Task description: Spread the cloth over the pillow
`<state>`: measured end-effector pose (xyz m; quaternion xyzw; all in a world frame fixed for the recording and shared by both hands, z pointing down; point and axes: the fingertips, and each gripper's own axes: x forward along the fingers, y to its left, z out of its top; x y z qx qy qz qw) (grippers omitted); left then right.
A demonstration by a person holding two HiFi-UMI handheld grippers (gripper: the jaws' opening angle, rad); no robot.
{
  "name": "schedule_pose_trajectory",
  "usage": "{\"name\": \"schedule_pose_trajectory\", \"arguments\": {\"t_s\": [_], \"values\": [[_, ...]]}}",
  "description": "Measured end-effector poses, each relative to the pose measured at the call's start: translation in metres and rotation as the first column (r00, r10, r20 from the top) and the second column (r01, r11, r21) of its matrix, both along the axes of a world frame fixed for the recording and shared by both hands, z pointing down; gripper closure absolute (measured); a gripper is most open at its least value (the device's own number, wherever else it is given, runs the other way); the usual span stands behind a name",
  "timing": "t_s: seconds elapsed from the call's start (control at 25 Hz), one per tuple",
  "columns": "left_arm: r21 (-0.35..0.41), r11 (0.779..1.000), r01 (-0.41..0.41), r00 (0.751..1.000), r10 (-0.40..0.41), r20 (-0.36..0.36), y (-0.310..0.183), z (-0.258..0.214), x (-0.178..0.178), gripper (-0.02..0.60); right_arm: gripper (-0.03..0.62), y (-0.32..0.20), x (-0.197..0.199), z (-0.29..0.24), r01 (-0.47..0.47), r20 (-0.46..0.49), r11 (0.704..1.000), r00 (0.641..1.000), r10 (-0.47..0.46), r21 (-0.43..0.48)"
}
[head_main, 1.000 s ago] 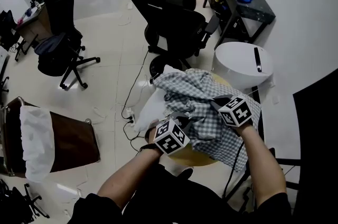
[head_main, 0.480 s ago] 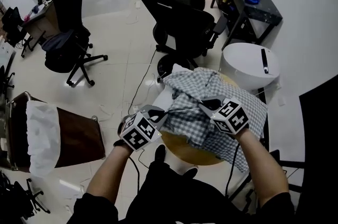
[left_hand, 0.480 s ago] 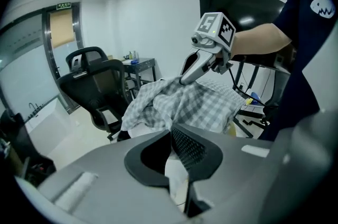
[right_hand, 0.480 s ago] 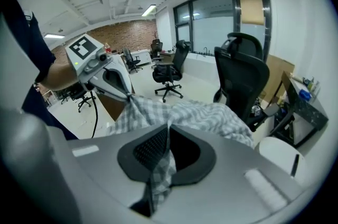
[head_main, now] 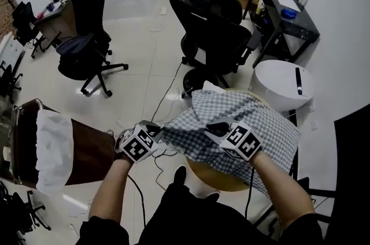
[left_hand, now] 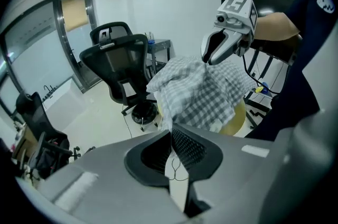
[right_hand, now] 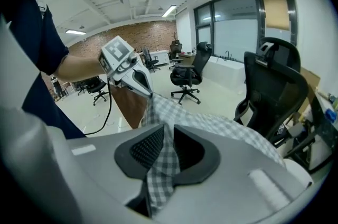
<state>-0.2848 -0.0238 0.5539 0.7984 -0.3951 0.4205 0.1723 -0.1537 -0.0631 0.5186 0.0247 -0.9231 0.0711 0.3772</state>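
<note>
Stretch the grey-and-white checked cloth, hanging between both tongs and lying beyond them, flat and level before lowering. Centre it over the round wooden table below the right tongs. Cover the white pillow, peeking out at the far edge beyond the right tongs. Pull outward with the left tongs, clenched on the cloth's corner. Regrip nearer the hem with the right tongs, jaws opening around a loose fold, probably to avoid bunching.
</note>
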Motion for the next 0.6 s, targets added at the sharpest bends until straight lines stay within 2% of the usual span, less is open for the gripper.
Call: {"name": "schedule_pose_trajectory", "arguments": {"t_s": [0.12,0.28,0.4,0.6], "values": [[-0.039,0.999,-0.008,1.000,0.007,-0.024,0.008,0.020,-0.004,0.581,0.525,-0.015,-0.002,-0.010,-0.004,0.003,1.000,1.000,0.004,0.012],[-0.063,0.997,-0.045,0.998,0.042,-0.045,0.011,0.042,-0.002,0.581,0.522,-0.063,-0.007,-0.028,-0.086,0.007,0.994,0.996,0.086,0.069],[-0.065,0.993,-0.097,0.993,0.092,-0.079,0.012,0.048,0.007,0.581,0.505,-0.098,-0.015,-0.026,-0.119,-0.046,0.990,0.991,0.123,0.081],[-0.063,0.987,-0.147,0.980,0.137,-0.141,0.013,0.055,0.017,0.581,0.482,-0.140,-0.036,0.001,-0.111,-0.172,0.992,0.978,0.121,0.066]]}}
